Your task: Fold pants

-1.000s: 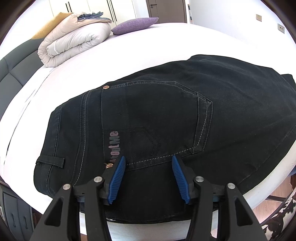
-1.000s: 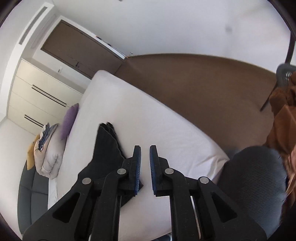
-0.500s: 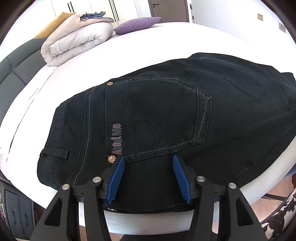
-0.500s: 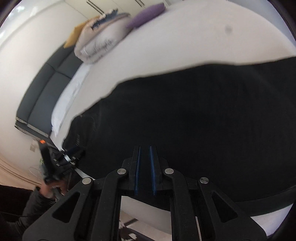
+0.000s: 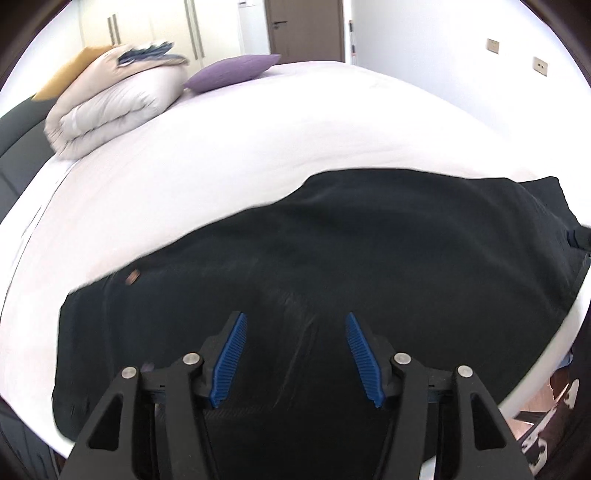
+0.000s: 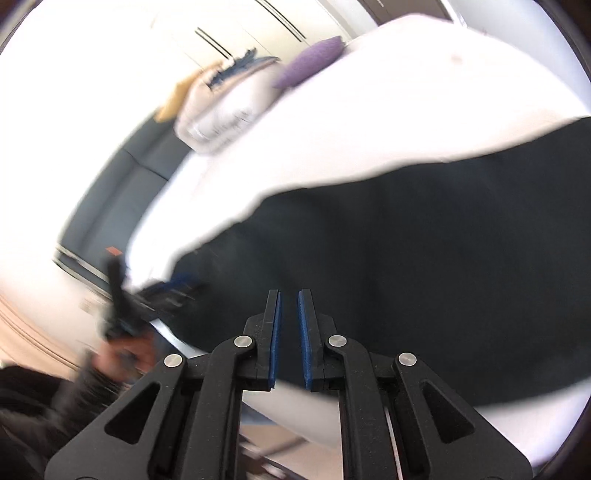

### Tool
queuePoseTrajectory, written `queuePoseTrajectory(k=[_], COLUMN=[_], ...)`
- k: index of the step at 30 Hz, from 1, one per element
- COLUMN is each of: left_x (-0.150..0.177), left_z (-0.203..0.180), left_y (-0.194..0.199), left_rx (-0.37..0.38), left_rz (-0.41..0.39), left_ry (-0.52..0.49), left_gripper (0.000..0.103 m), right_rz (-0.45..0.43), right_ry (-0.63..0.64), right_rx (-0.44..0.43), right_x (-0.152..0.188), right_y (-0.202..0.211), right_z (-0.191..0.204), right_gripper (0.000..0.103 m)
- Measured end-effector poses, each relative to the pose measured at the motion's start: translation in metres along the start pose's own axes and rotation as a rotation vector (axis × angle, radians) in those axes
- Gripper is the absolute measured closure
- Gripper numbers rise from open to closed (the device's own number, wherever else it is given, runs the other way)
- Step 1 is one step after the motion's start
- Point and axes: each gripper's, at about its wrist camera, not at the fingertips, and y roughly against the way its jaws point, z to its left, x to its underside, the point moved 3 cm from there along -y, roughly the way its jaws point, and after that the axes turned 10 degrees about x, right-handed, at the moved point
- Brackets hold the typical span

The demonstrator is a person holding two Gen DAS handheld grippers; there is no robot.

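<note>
Black jeans [image 5: 369, 266] lie flat on the white bed [image 5: 295, 129], near its front edge. My left gripper [image 5: 295, 321] is open and empty, its blue pads just above the seat of the jeans. In the right wrist view the jeans [image 6: 424, 229] spread across the bed's near side. My right gripper [image 6: 290, 295] hovers over their near edge with the jaws almost together and nothing between them. The left gripper [image 6: 162, 291] shows blurred at the jeans' left end.
A folded beige duvet [image 5: 114, 107] and a purple pillow [image 5: 232, 72] lie at the far left of the bed. A dark headboard [image 5: 18, 140] runs along the left. White wardrobes and a brown door [image 5: 306, 29] stand behind. Floor lies below the front edge.
My left gripper has tipped up and pulled back, so more bed shows. My right gripper swung from facing the floor to over the jeans, jaws still nearly closed. Both views are blurred.
</note>
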Motion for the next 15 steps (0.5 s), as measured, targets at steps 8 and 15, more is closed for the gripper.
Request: queuePoseTrajectory(k=[8,15], left_x=[-0.010,-0.007], left_z=[-0.001,0.000], left_y=[-0.058,-0.061], left_rx=[0.033,0.034], left_rz=[0.046,0.027], left_ry=[0.034,0.021], left_gripper=[0.036,0.034], right_rz=[0.145,-0.102], right_ry=[-0.295,-0.607], right_rx=[-0.022,0.066], right_x=[-0.032,-0.053], right_y=[-0.093,-0.024], right_z=[-0.045,-0.178], right_gripper=[0.094,0.103])
